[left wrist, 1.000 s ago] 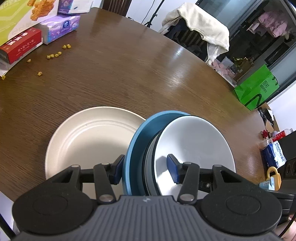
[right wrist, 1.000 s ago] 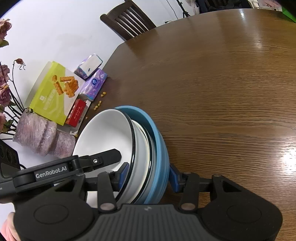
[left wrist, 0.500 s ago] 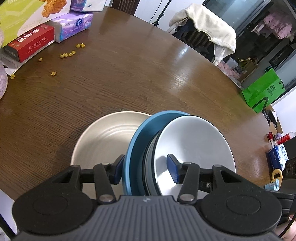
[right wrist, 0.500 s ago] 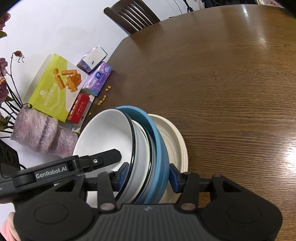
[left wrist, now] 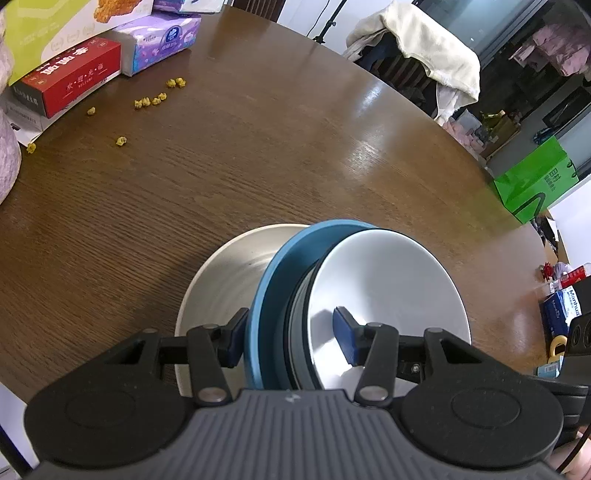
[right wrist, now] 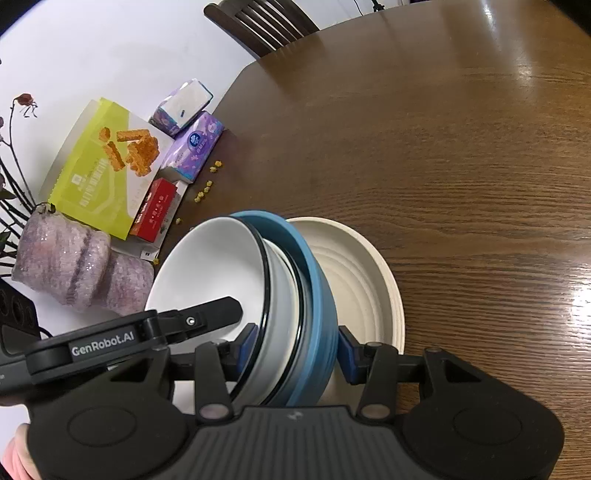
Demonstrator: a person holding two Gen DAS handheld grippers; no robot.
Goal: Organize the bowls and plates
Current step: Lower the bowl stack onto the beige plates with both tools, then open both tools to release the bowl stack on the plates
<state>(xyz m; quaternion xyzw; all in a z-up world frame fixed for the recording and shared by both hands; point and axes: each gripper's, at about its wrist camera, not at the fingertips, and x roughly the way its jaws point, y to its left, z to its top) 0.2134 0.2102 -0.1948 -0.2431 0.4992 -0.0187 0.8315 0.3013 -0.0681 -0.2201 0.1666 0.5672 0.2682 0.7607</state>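
Stack: we hold a nested stack of bowls tilted on edge between our two tools; a white bowl with a dark rim sits innermost, then pale bowls, then a blue bowl outermost.
Left hand-held gripper: we see its two blue pads clamped across the stack's rim, one pad against the blue bowl's outer wall, the other inside the white bowl.
Right hand-held gripper: we see it clamped on the same stack from the opposite side, one pad inside the white bowl, the other just at the blue wall; whether that pad presses we cannot tell for sure, but the stack sits firmly between the two.
Cream plate: it lies flat on the tabletop, directly beneath and beside the tilted stack; the blue bowl's base faces it, and we cannot tell whether they touch.
Tabletop: round, dark brown wood, with glare patches on the far side.
Crumbs: small yellow bits scattered on the wood near the boxes, well apart from the plate.
Boxes: a red box, a purple tissue pack and a yellow-green snack box sit together at the tabletop's edge.
Vase: a pinkish, textured vase stands beside the boxes.
Chair: dark wood, at the far edge in the right wrist view.
Background: a green bag and a light cloth draped over furniture beyond the tabletop.
Person: part of a hand shows at the lower left of the right wrist view.
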